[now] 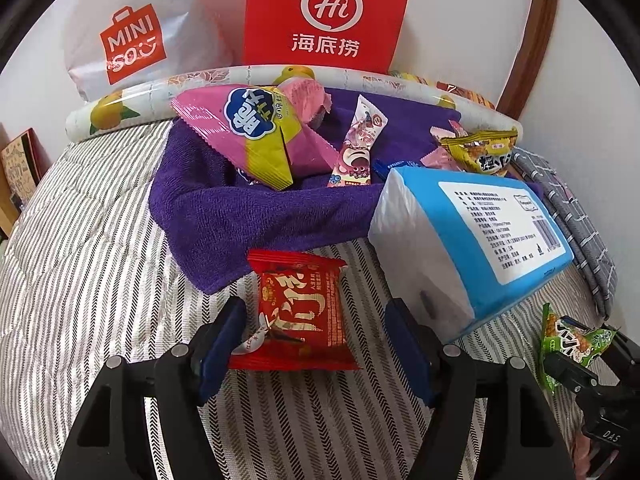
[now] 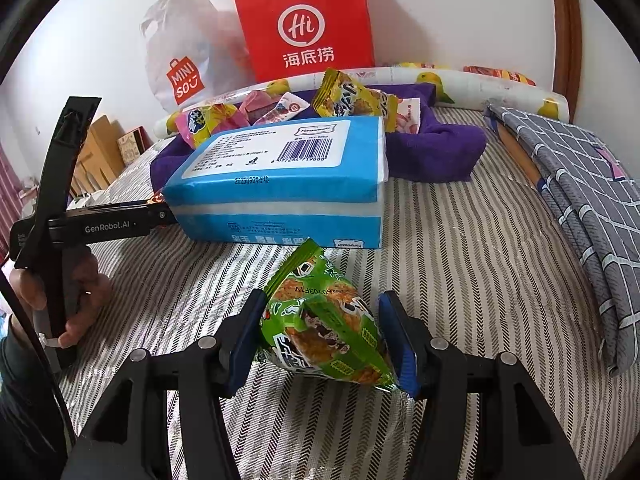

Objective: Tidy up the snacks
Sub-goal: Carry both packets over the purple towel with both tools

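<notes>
A red snack pack (image 1: 304, 308) lies flat on the striped bedcover (image 1: 100, 260) between the fingers of my left gripper (image 1: 316, 312). That gripper is open: the right pad stands clear of the pack and the left pad sits by its edge. My right gripper (image 2: 323, 308) is shut on a green snack pack (image 2: 324, 328) and holds it just above the cover; the same pack (image 1: 568, 340) shows at the right of the left wrist view. Behind lies a purple towel (image 1: 256, 216) with a pink-and-yellow pack (image 1: 256, 132), a strawberry-bear pack (image 1: 356, 148) and a yellow pack (image 1: 480, 152) on it.
A blue tissue pack (image 2: 280, 176) lies between the grippers and the towel. A red paper bag (image 1: 328, 16) and a white Miniso bag (image 1: 132, 44) lean on the wall behind a lemon-print roll (image 1: 160, 96). Folded grey checked cloth (image 2: 580, 184) lies at the right.
</notes>
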`<state>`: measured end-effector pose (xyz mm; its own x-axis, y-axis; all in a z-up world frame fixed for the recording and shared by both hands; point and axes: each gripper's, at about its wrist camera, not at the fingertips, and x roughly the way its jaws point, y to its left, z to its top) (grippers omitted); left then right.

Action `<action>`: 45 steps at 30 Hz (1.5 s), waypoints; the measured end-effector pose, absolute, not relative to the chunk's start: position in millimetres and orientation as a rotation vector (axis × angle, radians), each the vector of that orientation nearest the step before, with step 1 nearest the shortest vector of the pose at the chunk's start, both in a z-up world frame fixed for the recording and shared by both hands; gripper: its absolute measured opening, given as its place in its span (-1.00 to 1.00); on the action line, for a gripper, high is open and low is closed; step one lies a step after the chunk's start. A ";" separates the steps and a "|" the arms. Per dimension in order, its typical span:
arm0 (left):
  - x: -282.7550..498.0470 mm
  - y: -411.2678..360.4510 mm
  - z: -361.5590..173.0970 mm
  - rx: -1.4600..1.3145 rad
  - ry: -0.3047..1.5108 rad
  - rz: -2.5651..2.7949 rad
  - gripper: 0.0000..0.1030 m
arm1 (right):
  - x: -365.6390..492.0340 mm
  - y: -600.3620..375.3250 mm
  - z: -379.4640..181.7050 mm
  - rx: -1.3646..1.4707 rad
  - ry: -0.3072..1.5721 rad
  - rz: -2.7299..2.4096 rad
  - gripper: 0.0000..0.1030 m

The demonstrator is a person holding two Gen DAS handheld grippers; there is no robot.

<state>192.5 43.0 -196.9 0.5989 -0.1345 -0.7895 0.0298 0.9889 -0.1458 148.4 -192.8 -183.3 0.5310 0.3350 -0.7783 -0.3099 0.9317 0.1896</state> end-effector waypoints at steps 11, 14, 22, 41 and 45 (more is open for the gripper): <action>192.2 45.2 -196.1 -0.113 0.925 -0.082 0.32 | 147.3 -194.3 -181.1 0.013 0.920 0.355 0.09; 191.1 46.1 -195.2 -0.118 0.922 -0.063 0.17 | 147.6 -194.9 -181.9 0.021 0.924 0.358 0.09; 186.4 55.9 -194.9 -0.178 0.906 -0.040 -0.09 | 147.0 -195.0 -180.9 0.025 0.918 0.364 0.08; 145.9 58.8 -148.7 -0.229 0.894 -0.068 -0.11 | 124.9 -203.6 -128.2 0.043 0.841 0.320 0.07; 131.6 56.4 -133.5 -0.239 0.876 -0.080 -0.11 | 118.4 -202.5 -119.2 0.056 0.832 0.324 0.07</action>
<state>131.6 56.4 -133.5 0.6391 -0.1671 -0.7507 -0.0286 0.9703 -0.2403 118.4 -202.5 -119.2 0.6273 0.3045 -0.7167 -0.2608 0.9494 0.1750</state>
